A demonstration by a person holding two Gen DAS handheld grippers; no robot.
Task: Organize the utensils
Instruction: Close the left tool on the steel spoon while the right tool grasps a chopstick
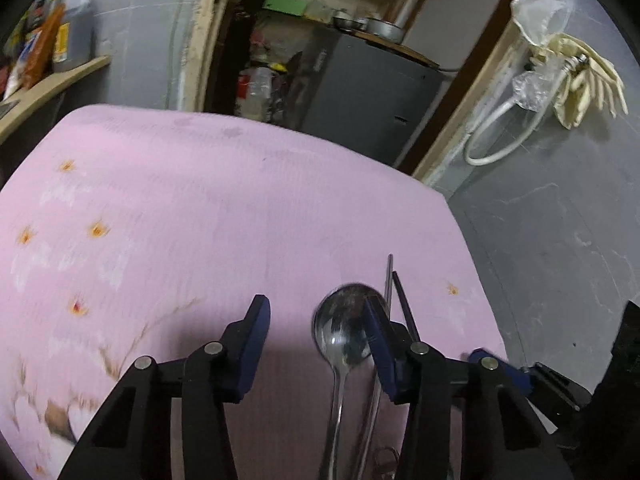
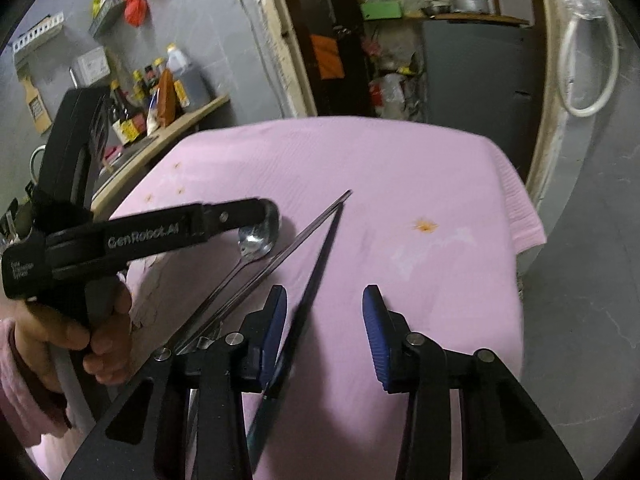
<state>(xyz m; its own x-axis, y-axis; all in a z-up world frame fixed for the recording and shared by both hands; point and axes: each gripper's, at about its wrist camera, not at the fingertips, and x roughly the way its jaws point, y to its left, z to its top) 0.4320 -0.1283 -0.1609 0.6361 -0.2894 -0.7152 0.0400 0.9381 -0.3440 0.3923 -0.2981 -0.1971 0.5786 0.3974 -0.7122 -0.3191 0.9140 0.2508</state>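
A steel spoon [image 1: 340, 332] lies on the pink cloth [image 1: 200, 220], bowl away from me, between my left gripper's fingers and close to the right one. A steel chopstick [image 1: 389, 276] and a dark chopstick [image 1: 405, 306] lie just right of it. My left gripper [image 1: 314, 322] is open and low over the spoon. In the right wrist view the spoon [image 2: 256, 244], steel chopstick [image 2: 288, 248] and dark chopstick [image 2: 316, 276] lie side by side. My right gripper [image 2: 325, 312] is open; the dark chopstick runs between its fingers near the left one. The left gripper [image 2: 272, 216] shows there above the spoon's bowl.
The pink flowered cloth [image 2: 420, 184] covers a small table with its right edge [image 2: 532, 232] near a grey floor. A shelf with bottles [image 2: 160, 92] stands at the left. A doorway with a dark cabinet [image 1: 360, 92] lies behind. A white hose [image 1: 504, 132] hangs on the right wall.
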